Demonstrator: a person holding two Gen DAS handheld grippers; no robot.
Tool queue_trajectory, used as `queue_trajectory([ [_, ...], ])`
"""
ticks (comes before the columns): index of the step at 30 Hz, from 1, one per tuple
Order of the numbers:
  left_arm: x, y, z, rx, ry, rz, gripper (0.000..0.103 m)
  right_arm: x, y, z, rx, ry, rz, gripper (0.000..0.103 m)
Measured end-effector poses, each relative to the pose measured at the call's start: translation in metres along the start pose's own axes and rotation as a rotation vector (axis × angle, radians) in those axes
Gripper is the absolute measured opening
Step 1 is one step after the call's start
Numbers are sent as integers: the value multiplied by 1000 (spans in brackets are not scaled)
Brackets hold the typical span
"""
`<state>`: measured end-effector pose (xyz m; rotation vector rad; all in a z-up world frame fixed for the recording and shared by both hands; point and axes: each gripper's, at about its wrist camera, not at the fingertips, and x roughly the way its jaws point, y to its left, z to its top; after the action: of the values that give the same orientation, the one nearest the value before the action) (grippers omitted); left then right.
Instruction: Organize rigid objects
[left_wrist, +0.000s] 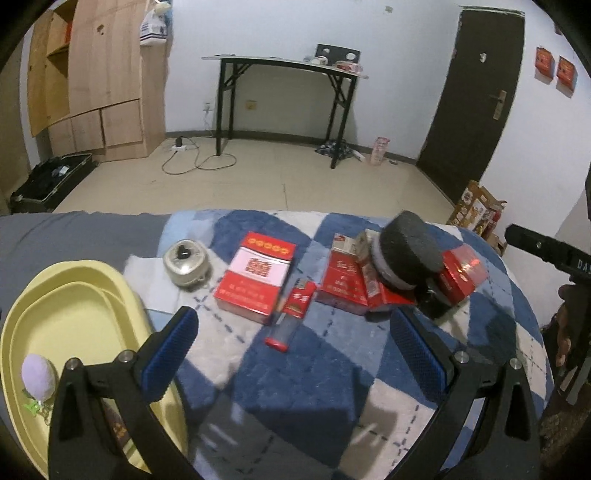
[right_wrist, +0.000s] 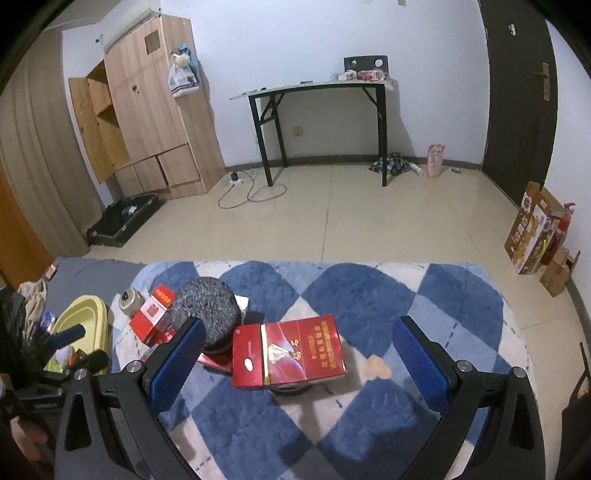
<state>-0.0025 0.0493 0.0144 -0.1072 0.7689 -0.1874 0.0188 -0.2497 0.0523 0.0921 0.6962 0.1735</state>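
Note:
On a blue and white checked rug (left_wrist: 314, 362) lie a red and white cigarette pack (left_wrist: 256, 277), a red lighter (left_wrist: 293, 314), a round metal tin (left_wrist: 184, 264), more red packs (left_wrist: 341, 284) and a black round brush (left_wrist: 408, 251) lying on them. My left gripper (left_wrist: 295, 350) is open and empty, just short of the lighter. A yellow tray (left_wrist: 85, 306) at the left holds a lilac egg-shaped thing (left_wrist: 38, 376). My right gripper (right_wrist: 299, 354) is open and empty around a glossy red pack (right_wrist: 291, 354). The brush (right_wrist: 207, 306) is beside its left finger.
The rug covers a bed with a grey sheet (left_wrist: 74, 236). Beyond it is tiled floor (right_wrist: 332, 221), a black folding table (right_wrist: 321, 122), a wooden wardrobe (right_wrist: 147, 110), a dark door (right_wrist: 517, 92) and cardboard boxes (right_wrist: 532, 232). The other gripper's handle (left_wrist: 546, 251) is at the right.

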Motion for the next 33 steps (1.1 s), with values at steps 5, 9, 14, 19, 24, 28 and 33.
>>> queue_trajectory([
  [5, -2, 20, 1, -46, -6, 42, 103, 7, 7, -1, -33, 23, 11, 103],
  [9, -1, 31, 0, -75, -2, 64, 103, 14, 11, -3, -48, 36, 19, 103],
  [14, 6, 32, -2, -72, 17, 66, 103, 20, 10, -4, -64, 71, 9, 103],
  [19, 13, 23, -3, -55, 30, 45, 103, 22, 10, -4, -82, 93, 8, 103],
  [24, 8, 5, -3, -12, 10, -21, 103, 28, 12, -8, -115, 121, 2, 103],
  [28, 10, -6, -3, 17, 16, -30, 103, 38, 14, -13, -147, 156, 7, 103],
  [33, 15, -9, -3, 28, 31, -32, 103, 51, 16, -14, -164, 189, -16, 103],
])
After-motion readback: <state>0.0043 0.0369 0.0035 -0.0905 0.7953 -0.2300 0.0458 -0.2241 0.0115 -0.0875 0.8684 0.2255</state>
